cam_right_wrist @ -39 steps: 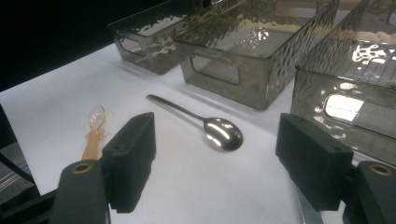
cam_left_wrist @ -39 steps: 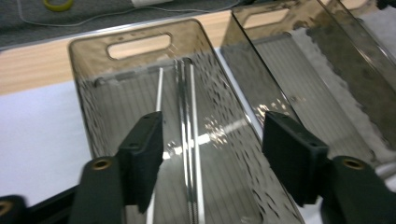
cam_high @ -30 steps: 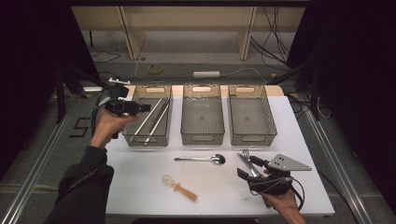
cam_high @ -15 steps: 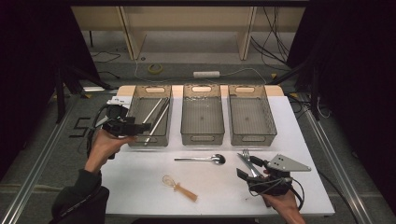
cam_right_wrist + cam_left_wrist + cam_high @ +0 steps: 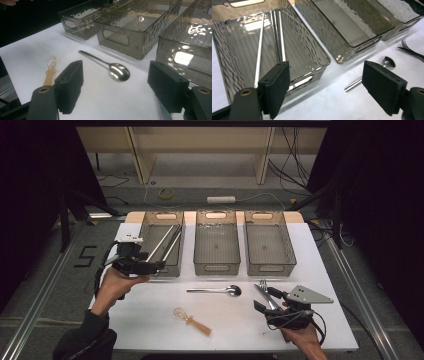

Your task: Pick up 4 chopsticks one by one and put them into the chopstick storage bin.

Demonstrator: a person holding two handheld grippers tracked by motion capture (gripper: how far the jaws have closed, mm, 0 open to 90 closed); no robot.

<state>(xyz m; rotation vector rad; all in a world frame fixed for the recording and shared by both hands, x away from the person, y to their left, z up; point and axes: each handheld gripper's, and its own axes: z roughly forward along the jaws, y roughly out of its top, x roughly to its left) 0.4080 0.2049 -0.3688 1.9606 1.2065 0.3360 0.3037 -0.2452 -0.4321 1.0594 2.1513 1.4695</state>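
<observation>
Left gripper (image 5: 150,266) pulled back from left bin (image 5: 161,265), jaws opening, empty; rods (image 5: 259,52) inside bin.

Left claw (image 5: 159,265): held level at the left, jaws pointed to the right; jaws just opened wider and spread wide, nothing gripped between the pads.
Left hand (image 5: 116,284): wrapped under the claw body, forearm stretched in from the lower left.
Right claw (image 5: 263,299): jaws parted, nothing clamped.
Right hand (image 5: 300,336): kept low at the right.
</observation>
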